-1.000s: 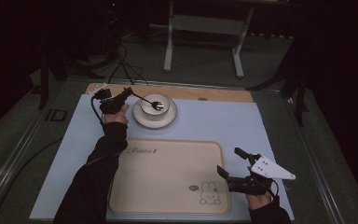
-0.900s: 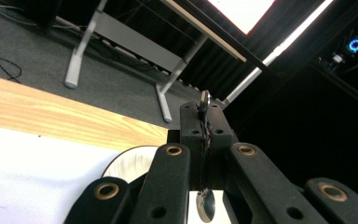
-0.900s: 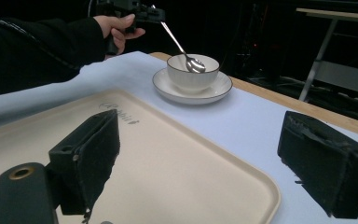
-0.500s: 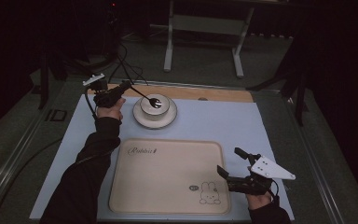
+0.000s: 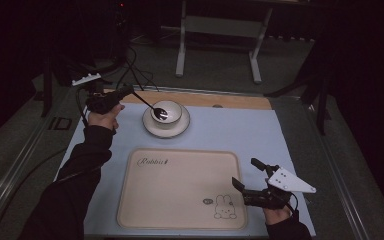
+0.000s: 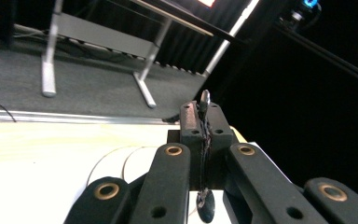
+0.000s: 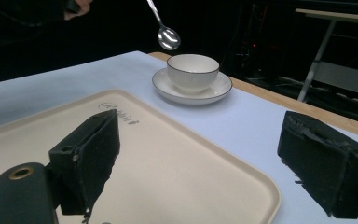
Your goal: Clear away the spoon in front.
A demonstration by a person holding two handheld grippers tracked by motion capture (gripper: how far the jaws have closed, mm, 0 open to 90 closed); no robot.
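High view: left gripper (image 5: 125, 93), pinching the spoon (image 5: 152, 105), has lifted it clear of the cup (image 5: 167, 113) (right gripper (image 5: 247, 180) spread, idle).

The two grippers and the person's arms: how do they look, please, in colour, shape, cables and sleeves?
Both the left gripper and the right gripper are black, with two thick jaws on brass-coloured pivots. Each carries a pale grey three-cornered plate with small holes. A dark cable trails from the left one. Both forearms wear dark long sleeves.

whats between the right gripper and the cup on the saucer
In the high view, the cream tray and bare blue mat lie between the right gripper and the cup.
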